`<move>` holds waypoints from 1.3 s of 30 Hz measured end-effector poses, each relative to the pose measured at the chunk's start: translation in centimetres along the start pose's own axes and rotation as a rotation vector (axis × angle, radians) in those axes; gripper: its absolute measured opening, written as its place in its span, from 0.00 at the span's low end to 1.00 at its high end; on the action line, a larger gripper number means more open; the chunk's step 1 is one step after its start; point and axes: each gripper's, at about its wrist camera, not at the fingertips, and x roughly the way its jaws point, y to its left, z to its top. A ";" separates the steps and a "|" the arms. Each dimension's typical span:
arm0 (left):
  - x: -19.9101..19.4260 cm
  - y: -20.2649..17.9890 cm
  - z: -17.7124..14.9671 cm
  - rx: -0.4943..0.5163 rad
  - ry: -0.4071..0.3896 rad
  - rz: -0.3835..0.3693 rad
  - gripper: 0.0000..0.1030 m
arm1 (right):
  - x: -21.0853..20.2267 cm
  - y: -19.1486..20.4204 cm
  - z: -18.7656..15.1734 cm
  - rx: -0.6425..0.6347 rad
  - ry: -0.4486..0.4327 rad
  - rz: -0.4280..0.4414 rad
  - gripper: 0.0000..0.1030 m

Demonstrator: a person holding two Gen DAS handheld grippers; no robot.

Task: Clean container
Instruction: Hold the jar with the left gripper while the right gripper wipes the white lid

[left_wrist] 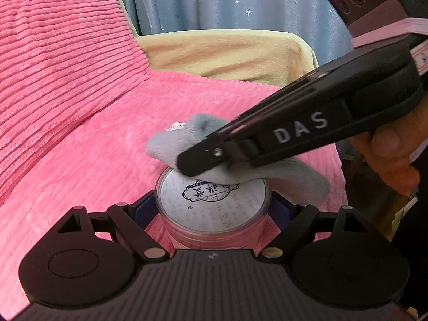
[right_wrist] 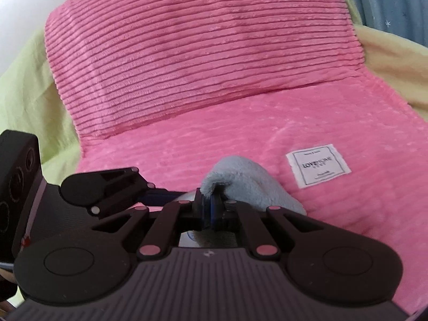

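A round container with a clear lid and a printed white label stands upright on the pink cover, and my left gripper is shut on its sides. A grey fluffy cloth lies on the far edge of the lid. My right gripper comes in from the right, shut on that cloth and pressing it onto the lid. In the right wrist view the cloth bulges out past my right gripper, and only a sliver of the container shows beneath the jaws.
A pink ribbed cover spreads over the seat, with a pink ribbed cushion propped behind. A white sewn label sits on the cover. Yellow-green fabric and a blue star-print curtain lie beyond. A hand holds the right gripper.
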 end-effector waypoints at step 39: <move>-0.6 -0.8 -0.7 -0.001 -0.006 0.005 0.83 | 1.8 -2.7 1.4 0.084 -0.011 0.029 0.01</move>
